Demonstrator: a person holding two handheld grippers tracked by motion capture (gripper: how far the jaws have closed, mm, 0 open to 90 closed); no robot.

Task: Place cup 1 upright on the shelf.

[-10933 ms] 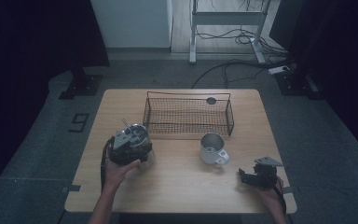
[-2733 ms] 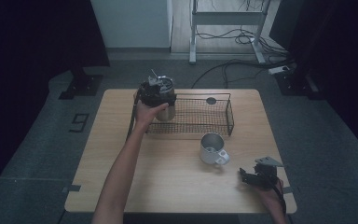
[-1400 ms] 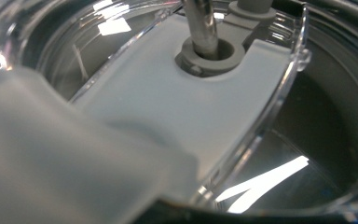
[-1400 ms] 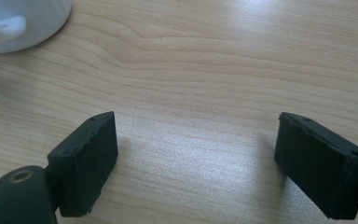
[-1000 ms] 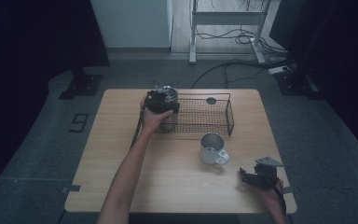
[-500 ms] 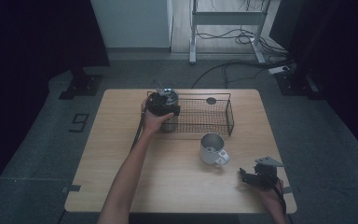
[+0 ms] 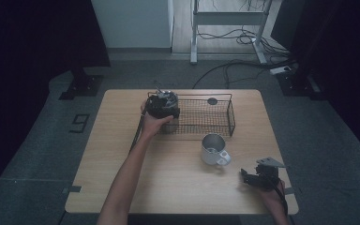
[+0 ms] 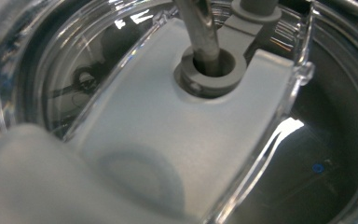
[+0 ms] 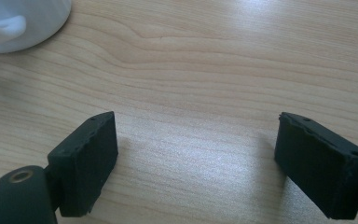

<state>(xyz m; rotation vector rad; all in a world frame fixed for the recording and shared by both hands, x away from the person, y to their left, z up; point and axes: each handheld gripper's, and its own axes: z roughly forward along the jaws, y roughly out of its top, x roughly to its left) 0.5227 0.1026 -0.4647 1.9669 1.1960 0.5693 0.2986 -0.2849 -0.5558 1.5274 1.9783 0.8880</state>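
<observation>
My left gripper [image 7: 163,106] is at the left end of a black wire basket [image 7: 233,118], held low over its corner. It carries a clear plastic container [image 8: 182,121] with a pale lid part and a metal rod through a grey collar; this sits right against the camera and hides the jaws. My right gripper [image 7: 258,178] rests low over the wooden table [image 7: 168,187] at the front right. Its jaws stand wide open with bare wood between them [image 9: 196,140]. A white mug [image 7: 213,149] stands between the basket and the right gripper, and its handle [image 9: 9,23] shows in the right gripper view.
A small dark round thing [image 7: 212,101] lies by the basket's far rim. Cables and a metal stand's legs [image 7: 225,28] lie on the floor beyond the table. The person's left forearm [image 7: 126,178] stretches across the table's left half.
The left gripper has carried the container from the table's left front up to the basket's left end, sinking slightly in the last second. The right gripper has not moved.
</observation>
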